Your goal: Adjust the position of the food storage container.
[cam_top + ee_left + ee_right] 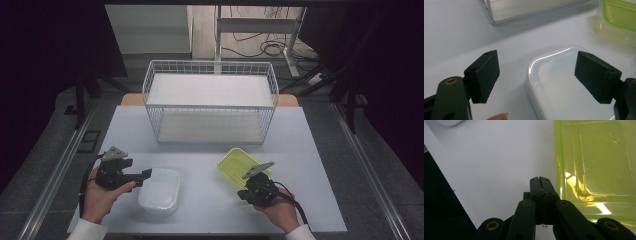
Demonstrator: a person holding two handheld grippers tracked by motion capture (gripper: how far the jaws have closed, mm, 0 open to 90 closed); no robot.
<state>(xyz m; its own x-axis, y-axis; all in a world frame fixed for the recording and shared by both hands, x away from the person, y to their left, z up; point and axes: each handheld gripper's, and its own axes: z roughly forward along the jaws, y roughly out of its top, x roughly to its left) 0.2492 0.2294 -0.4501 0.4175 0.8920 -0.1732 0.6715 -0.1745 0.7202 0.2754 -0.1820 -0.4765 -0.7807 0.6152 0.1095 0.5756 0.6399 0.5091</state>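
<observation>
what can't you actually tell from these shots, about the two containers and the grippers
- Clear container: its near end is cut off by the bottom edge of the left gripper view and partly covered by the right-hand finger.
- Yellow-green container: cut off by the top and right edges of the right gripper view; whether it holds anything small is lost in glare.
- Right gripper: its shut fingertips sit beside the container; contact cannot be judged.
- Wire basket: its inside floor looks bare, though detail is too small.

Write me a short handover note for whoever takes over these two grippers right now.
Left gripper: open, jaws astride the near rim of the clear tub, not pressing it.
Right gripper: shut, holding nothing, beside the yellow-green tub.
Both tubs sit on the table in front of the wire basket, which looks empty.
Done: nothing moved into the basket.
Left: probably gripping the tubs.
</observation>
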